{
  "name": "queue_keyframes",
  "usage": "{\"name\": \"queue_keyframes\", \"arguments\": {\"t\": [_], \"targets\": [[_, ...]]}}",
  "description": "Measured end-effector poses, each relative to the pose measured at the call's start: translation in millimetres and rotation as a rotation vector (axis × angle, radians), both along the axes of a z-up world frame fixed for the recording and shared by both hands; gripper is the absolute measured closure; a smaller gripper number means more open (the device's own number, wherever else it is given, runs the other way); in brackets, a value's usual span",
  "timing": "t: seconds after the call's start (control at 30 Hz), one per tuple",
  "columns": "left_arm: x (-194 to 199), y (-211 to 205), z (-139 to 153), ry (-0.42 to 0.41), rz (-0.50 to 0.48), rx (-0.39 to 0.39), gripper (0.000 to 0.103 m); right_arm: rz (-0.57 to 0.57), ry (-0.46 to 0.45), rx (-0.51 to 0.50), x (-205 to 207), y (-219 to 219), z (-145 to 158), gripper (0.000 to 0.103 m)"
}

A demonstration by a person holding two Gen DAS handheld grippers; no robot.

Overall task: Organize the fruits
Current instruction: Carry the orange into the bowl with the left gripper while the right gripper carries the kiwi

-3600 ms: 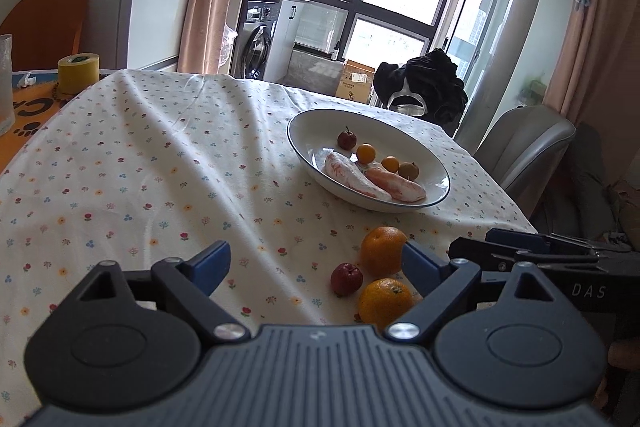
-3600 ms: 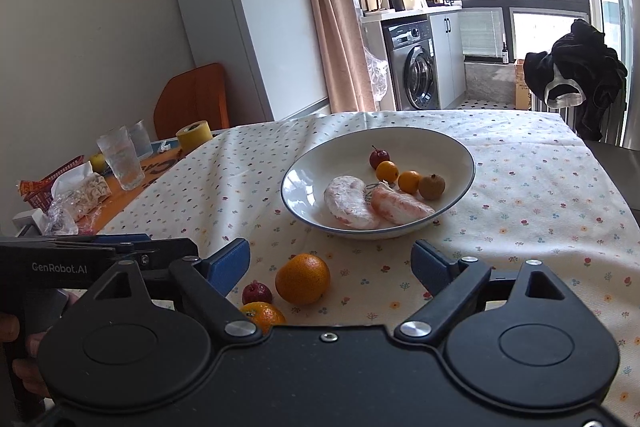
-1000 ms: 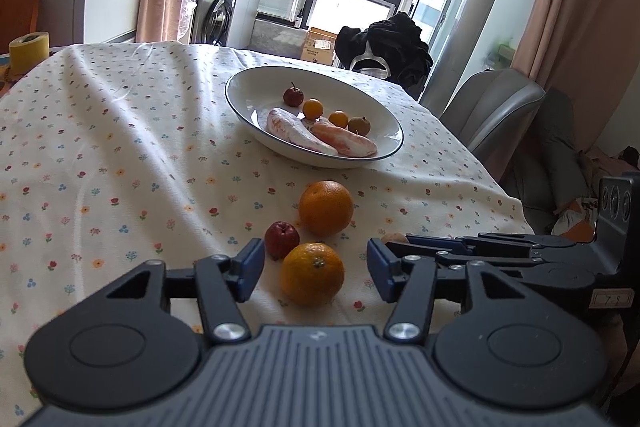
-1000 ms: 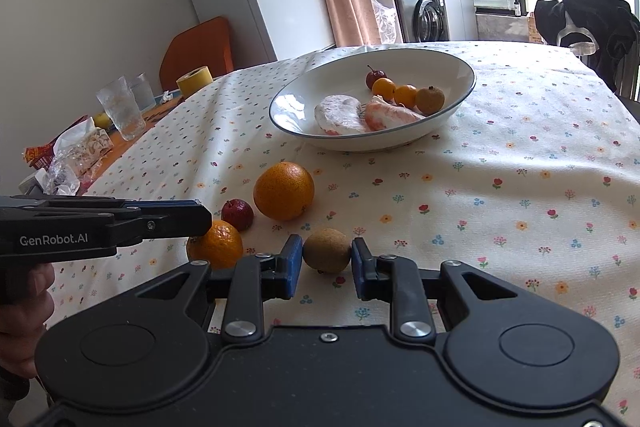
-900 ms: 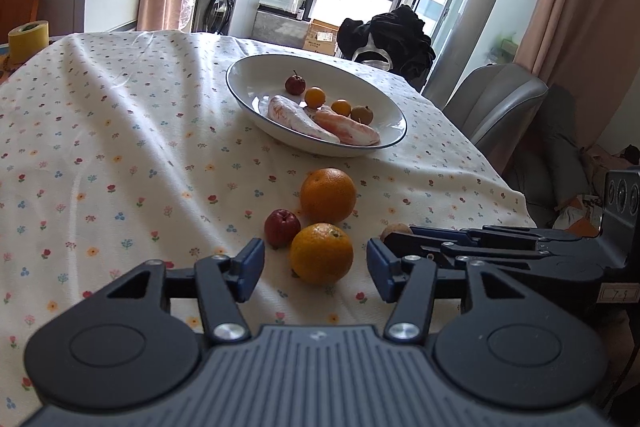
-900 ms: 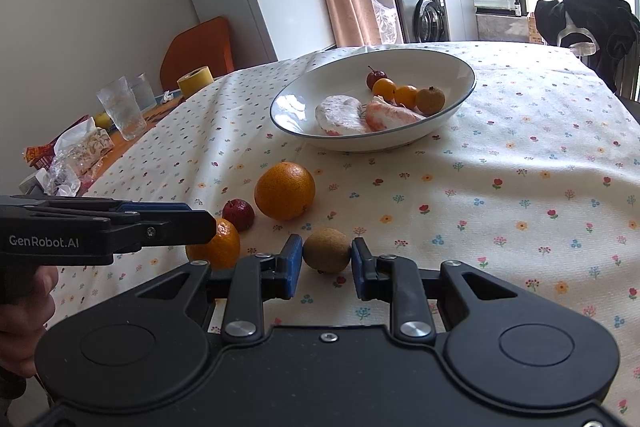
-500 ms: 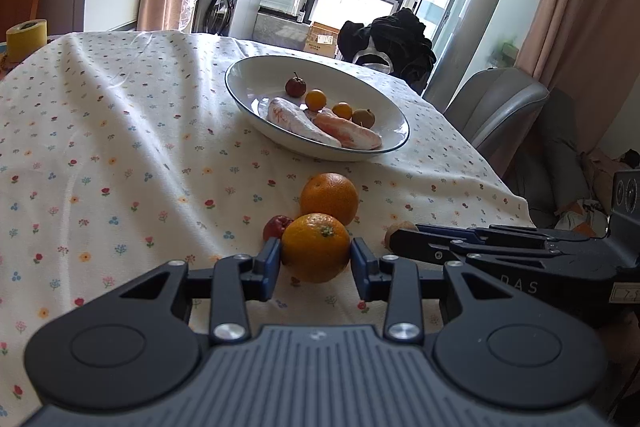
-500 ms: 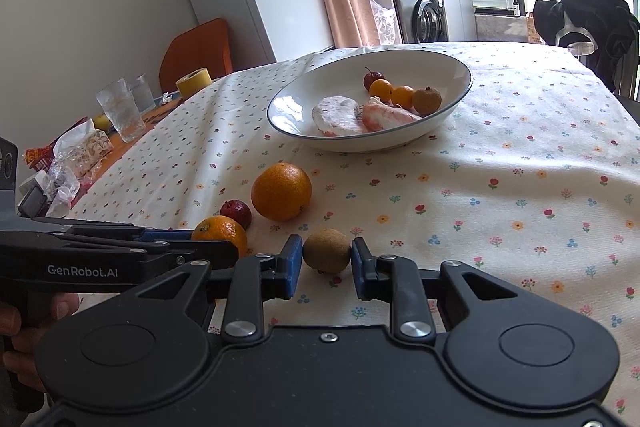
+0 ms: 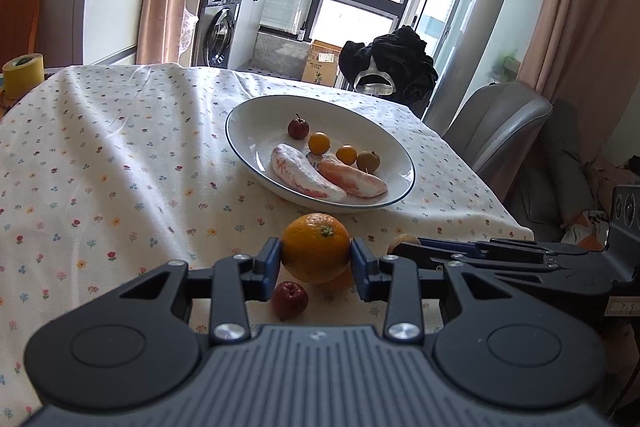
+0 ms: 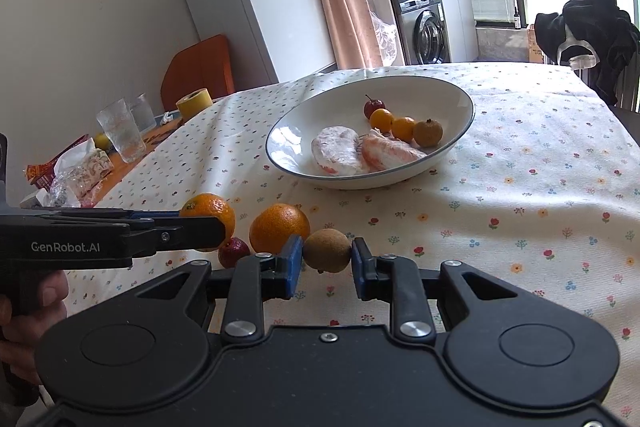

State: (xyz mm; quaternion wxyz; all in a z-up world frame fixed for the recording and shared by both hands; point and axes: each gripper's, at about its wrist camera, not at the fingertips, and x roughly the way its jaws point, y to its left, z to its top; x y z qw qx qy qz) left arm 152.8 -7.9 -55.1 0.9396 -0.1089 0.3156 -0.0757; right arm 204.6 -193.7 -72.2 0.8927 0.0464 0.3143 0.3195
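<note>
My left gripper [image 9: 316,259] is shut on an orange [image 9: 315,247] and holds it lifted above the tablecloth; it also shows in the right wrist view [image 10: 208,223]. My right gripper [image 10: 326,261] is shut on a brown kiwi [image 10: 327,249], lifted slightly. A second orange [image 10: 279,227] and a small red fruit [image 10: 234,251] lie on the cloth below. The white bowl [image 9: 248,131] further back holds two pink-white pieces, small orange fruits, a red one and a brown one.
A yellow tape roll [image 10: 194,103], two glasses [image 10: 120,135] and snack wrappers [image 10: 76,171] stand at the table's left end. A grey chair [image 9: 496,131] stands past the right edge. The flowered tablecloth [image 9: 100,167] covers the table.
My left gripper has lifted the orange off the cloth, up and forward. My right gripper has raised the kiwi slightly. Both were open 3.6 s ago.
</note>
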Motion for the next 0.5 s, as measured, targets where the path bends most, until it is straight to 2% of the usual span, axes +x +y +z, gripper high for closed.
{"name": "queue_keyframes", "arguments": {"t": [0.5], "targets": [[44, 2, 15, -0.019, 0.003, 0.012, 0.067, -0.015, -0.018, 0.028, 36, 2, 15, 0.078]]}}
